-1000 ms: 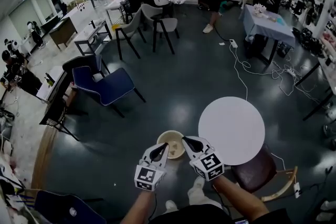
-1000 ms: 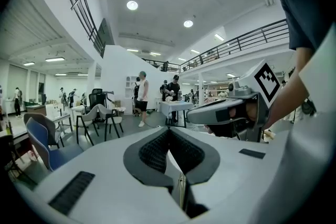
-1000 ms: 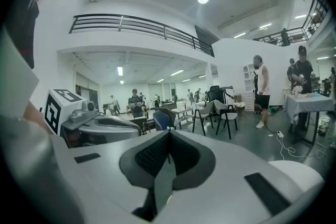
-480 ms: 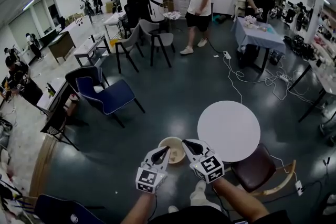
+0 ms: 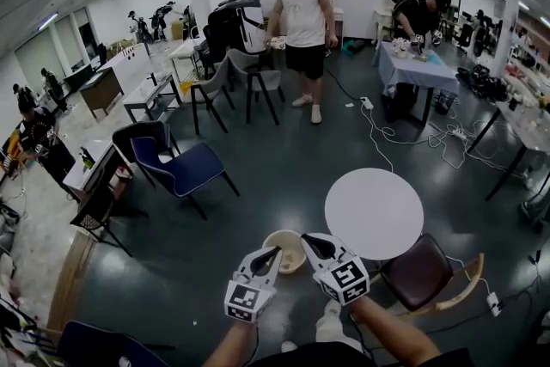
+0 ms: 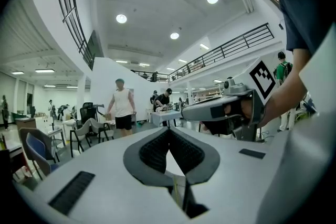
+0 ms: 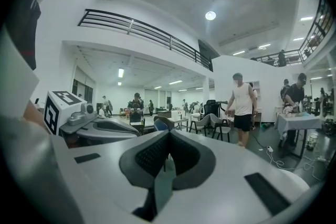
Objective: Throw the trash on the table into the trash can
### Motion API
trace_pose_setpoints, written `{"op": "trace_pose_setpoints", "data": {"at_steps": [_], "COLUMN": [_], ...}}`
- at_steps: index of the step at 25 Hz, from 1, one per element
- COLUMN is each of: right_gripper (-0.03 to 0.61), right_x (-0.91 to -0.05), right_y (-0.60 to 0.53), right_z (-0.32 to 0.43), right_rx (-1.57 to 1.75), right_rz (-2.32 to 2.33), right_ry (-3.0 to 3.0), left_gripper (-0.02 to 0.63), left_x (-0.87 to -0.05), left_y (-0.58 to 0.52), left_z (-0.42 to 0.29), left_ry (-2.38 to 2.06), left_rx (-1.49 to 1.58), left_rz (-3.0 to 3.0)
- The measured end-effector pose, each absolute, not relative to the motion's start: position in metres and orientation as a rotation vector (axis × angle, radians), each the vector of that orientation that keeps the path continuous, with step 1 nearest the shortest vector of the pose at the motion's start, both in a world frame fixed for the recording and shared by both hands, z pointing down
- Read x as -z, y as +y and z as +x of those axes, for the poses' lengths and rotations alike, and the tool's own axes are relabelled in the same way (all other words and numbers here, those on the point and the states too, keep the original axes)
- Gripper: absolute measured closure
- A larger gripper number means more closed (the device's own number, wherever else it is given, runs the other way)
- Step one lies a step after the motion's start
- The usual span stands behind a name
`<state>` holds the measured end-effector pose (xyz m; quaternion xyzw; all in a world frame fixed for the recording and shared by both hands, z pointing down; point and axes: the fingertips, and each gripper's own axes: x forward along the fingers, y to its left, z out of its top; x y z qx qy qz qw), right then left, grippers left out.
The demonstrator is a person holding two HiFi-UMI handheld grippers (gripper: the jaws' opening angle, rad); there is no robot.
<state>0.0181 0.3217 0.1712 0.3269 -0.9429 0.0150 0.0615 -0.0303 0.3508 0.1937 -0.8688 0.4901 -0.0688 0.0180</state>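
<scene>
From my head camera I looked steeply down at a round white table (image 5: 374, 213) on a dark floor (image 5: 284, 159), with a pale, open trash can (image 5: 284, 233) standing on the floor just beside the table's left edge. The tabletop showed bare white: I saw no trash on it. I could not make out what lay inside the can.

My left gripper (image 5: 273, 253) and right gripper (image 5: 307, 239) hung side by side above the can, each pointing out across the room. In the left gripper view its jaws were pressed together at the tips with nothing pinched between them; the right gripper view showed the same, tips meeting and nothing held.

With the table bare and neither gripper carrying anything, I judged the throwing-away done, or as good as done, with nothing left to collect that I could see.
</scene>
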Motion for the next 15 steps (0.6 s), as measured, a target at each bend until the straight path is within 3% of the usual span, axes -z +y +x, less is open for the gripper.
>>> {"op": "trace_pose_setpoints", "data": {"at_steps": [9, 15], "right_gripper": [0.56, 0.56], "right_x": [-0.168, -0.152], "right_y": [0.414, 0.406], "right_z": [-0.029, -0.012], "right_rx": [0.013, 0.011], "right_rz": [1.026, 1.021], "right_ry": [-2.853, -2.854], "left_gripper": [0.598, 0.598], "left_x": [-0.195, -0.177], "left_y": [0.444, 0.435], "left_z": [-0.084, -0.069], "left_ry": [1.501, 1.497], "left_rx": [0.18, 0.179], "left_rz": [-2.683, -2.687]}}
